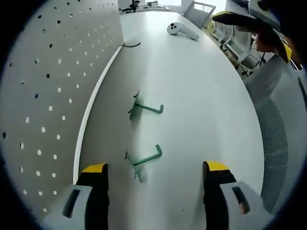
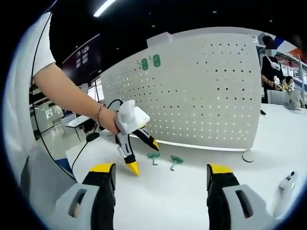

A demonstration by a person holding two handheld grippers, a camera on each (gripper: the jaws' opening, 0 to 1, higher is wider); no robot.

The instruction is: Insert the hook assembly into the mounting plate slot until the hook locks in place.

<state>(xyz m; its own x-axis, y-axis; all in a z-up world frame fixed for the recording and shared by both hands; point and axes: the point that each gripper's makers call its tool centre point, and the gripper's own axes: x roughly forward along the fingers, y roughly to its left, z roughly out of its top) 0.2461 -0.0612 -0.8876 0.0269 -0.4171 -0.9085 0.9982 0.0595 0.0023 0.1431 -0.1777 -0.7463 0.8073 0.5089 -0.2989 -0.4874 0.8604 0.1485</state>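
My left tongs (image 1: 154,173) — spread and empty — point straight at the nearer green hook (image 1: 144,162) lying crosswise on the desk (image 1: 192,86) — right tongs (image 2: 160,176), also spread, sit farther back.

The table (image 1: 192,96) is plain white. On it lie two green hooks (image 1: 144,160), and two more green hooks (image 2: 149,62) hang on the pegboard (image 2: 206,91). The pegboard is white with a regular pattern of small round holes, some dark and some bright. The left hand-held gripper (image 2: 144,155) is white with black jaws and yellow tips. The right hand-held gripper (image 2: 160,175) has grey jaws, black inside, with yellow tips. A white controller (image 1: 181,30) lies on the table.
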